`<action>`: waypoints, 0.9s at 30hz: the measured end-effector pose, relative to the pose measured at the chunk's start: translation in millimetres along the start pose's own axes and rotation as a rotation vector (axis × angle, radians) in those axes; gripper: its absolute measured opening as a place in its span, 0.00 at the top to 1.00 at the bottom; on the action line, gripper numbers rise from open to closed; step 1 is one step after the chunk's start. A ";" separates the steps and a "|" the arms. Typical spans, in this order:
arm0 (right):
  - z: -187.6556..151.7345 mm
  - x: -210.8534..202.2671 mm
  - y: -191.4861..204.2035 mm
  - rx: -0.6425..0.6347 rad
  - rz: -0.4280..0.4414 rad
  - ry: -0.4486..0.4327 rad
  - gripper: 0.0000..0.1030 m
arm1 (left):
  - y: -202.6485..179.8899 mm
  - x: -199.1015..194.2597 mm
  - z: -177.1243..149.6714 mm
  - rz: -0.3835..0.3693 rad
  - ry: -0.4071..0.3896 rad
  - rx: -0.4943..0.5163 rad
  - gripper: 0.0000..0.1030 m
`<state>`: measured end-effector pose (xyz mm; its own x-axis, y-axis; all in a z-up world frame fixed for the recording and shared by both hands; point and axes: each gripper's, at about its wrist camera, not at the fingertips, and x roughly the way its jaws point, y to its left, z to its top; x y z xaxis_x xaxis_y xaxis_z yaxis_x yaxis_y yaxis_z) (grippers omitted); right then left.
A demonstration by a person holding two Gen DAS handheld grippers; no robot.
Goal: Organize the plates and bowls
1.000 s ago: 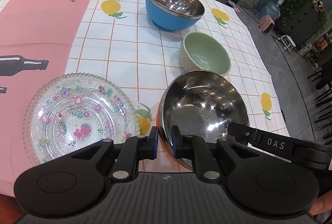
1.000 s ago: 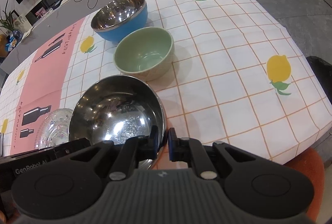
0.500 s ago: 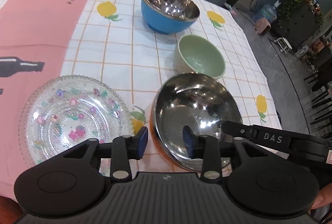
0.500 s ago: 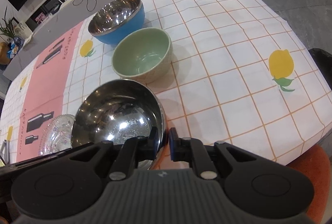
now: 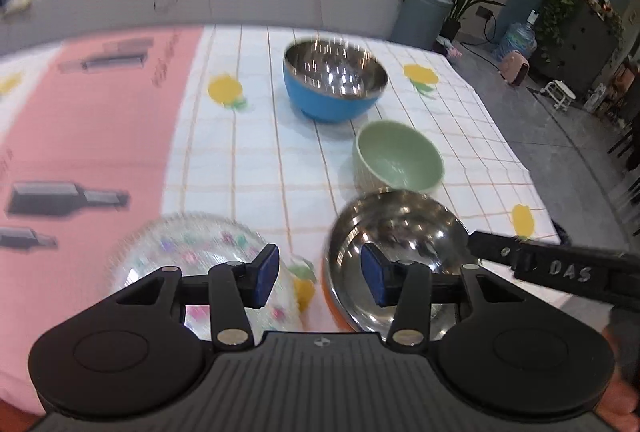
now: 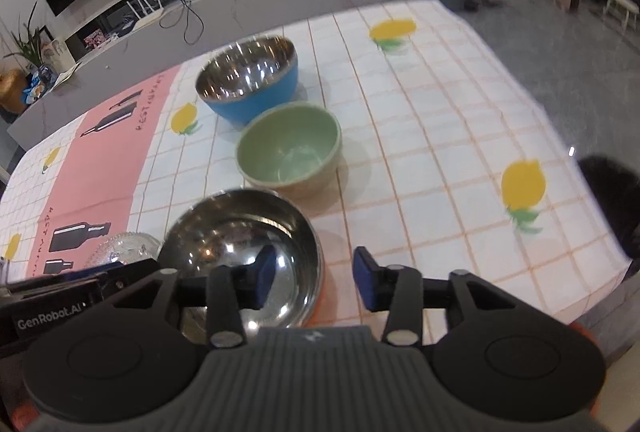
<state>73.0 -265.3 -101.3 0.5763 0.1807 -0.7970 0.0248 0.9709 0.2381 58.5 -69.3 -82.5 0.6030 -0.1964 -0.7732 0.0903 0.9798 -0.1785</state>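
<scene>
Over steel bowl, both grippers' jaws opening.

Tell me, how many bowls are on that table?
3: an orange steel bowl nearest the grippers, a green bowl behind it, a blue bowl farthest. None seems hidden.

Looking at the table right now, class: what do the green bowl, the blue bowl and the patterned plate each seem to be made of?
Green bowl: probably glazed ceramic; thick wall, soft even sheen.
Blue bowl: polished steel inside, with sharp mirror glints; the blue shell could be plastic or painted metal.
Patterned plate: clear pressed glass, or possibly plastic; see-through, with a beaded edge and small coloured motifs, though blurred here.
</scene>
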 end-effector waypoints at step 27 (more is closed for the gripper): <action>123.4 19.1 49.6 -0.047 -0.058 -0.039 0.34 | 32.0 14.3 129.1 0.006 -0.059 0.058 0.38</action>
<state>186.1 -233.1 -36.2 0.6068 0.1186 -0.7860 0.0213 0.9860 0.1653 172.4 -35.9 -20.7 0.6490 -0.1893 -0.7369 0.1314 0.9819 -0.1366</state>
